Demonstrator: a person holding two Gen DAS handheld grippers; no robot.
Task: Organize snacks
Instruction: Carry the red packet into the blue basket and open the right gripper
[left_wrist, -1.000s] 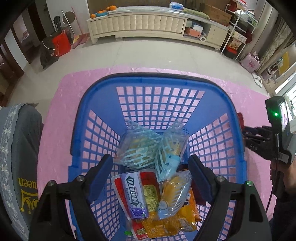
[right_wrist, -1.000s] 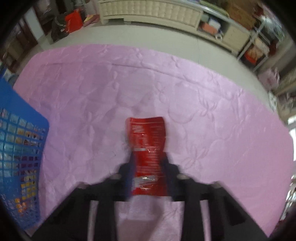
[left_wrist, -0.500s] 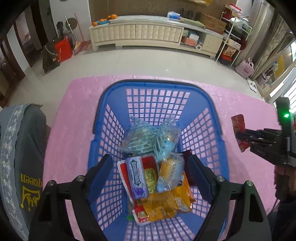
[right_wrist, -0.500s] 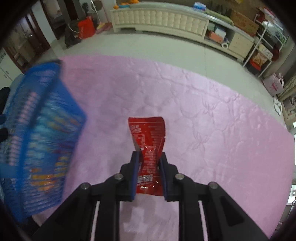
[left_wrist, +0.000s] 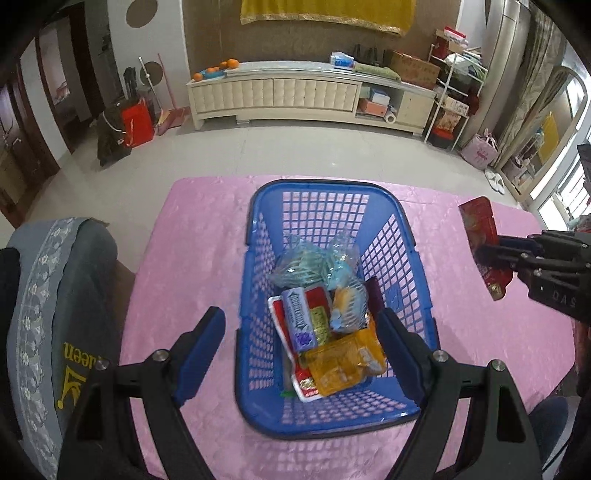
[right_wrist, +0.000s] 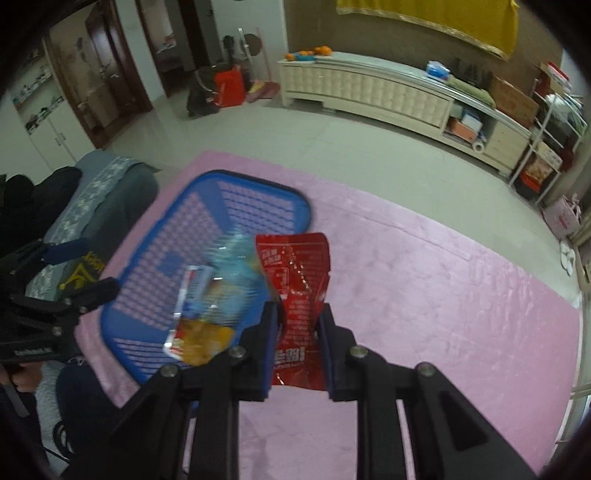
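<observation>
Gripping red snack packet (right_wrist: 295, 291), R gripper (right_wrist: 295, 325) tilted down beside basket (left_wrist: 406, 236); L gripper (left_wrist: 299, 332) jaws open, empty.

I see a blue lattice basket (left_wrist: 395, 236) on a pink floral-embossed tablecloth (left_wrist: 192, 243), a red packet (right_wrist: 299, 273) with white print, and orange, light-blue and purple wrappers (left_wrist: 325, 321) inside.

Right claw (right_wrist: 297, 325) clamped on a crinkled red foil snack packet (right_wrist: 297, 280), held above the pink quilted counter (right_wrist: 424, 295). Blue plastic lattice basket (right_wrist: 229, 206) lay to the left, blurred, with wrapped snacks (right_wrist: 214, 291) inside. Left claw (right_wrist: 79, 267) showed at far left, jaws apart.
</observation>
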